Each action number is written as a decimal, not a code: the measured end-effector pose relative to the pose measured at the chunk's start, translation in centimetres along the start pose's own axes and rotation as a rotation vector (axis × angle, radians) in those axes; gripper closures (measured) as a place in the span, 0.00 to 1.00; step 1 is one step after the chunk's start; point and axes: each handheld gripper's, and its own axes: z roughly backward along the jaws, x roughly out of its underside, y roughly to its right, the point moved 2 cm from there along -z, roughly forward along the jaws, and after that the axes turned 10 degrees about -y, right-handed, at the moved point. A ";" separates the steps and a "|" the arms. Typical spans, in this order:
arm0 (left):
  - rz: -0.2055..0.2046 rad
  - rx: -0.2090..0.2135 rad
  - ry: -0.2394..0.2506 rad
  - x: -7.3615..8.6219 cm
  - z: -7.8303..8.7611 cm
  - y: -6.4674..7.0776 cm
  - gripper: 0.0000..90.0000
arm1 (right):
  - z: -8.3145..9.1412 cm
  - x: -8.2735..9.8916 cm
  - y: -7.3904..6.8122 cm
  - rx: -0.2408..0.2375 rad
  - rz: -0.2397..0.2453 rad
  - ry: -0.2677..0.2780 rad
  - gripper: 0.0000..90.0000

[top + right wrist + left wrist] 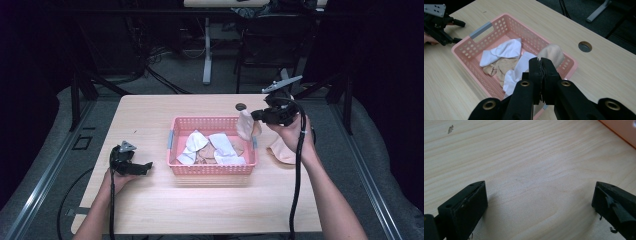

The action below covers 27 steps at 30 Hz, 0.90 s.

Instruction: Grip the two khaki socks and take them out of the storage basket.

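A pink basket [212, 170] stands mid-table and holds two white socks [192, 145] [224, 147] over beige ones [205, 156]. My right gripper [253, 115] is raised over the basket's right end, shut on a beige sock [244, 125] that dangles above the rim. In the right gripper view the jaws [541, 65] meet on that sock [551, 53], with the basket [469, 53] and a white sock [504, 51] below. My left gripper [146, 167] rests on the table left of the basket, open, bare wood between its jaws [540, 195].
Another beige sock [281, 150] lies on the table right of the basket, under my right wrist. A round cable hole [241, 106] sits behind the basket. The basket's corner [621, 130] edges into the left gripper view. Desk legs and a chair stand beyond the table.
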 end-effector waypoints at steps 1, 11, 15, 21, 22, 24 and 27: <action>0.000 0.000 0.000 0.0 0.0 0.0 0.00 | 0.3 0.1 0.1 0.001 -0.006 0.005 0.97; 0.000 0.000 0.000 0.0 0.0 0.0 0.00 | 2.5 2.0 1.6 0.020 -0.037 0.032 0.97; 0.000 0.000 0.000 0.0 0.0 0.0 0.00 | 3.0 3.0 2.5 0.027 -0.058 0.026 0.97; 0.000 0.000 0.000 0.0 0.0 0.0 0.00 | 3.3 4.5 3.7 0.045 -0.083 0.010 0.97; 0.000 0.000 0.000 0.0 0.0 0.0 0.00 | 3.3 4.7 3.9 0.048 -0.088 0.013 0.97; 0.000 0.000 0.000 0.0 0.0 0.0 0.00 | 3.4 5.0 4.2 0.053 -0.095 0.014 0.97; 0.001 -0.001 0.000 0.0 0.0 0.0 0.00 | 3.5 5.6 4.7 0.054 -0.110 0.022 0.97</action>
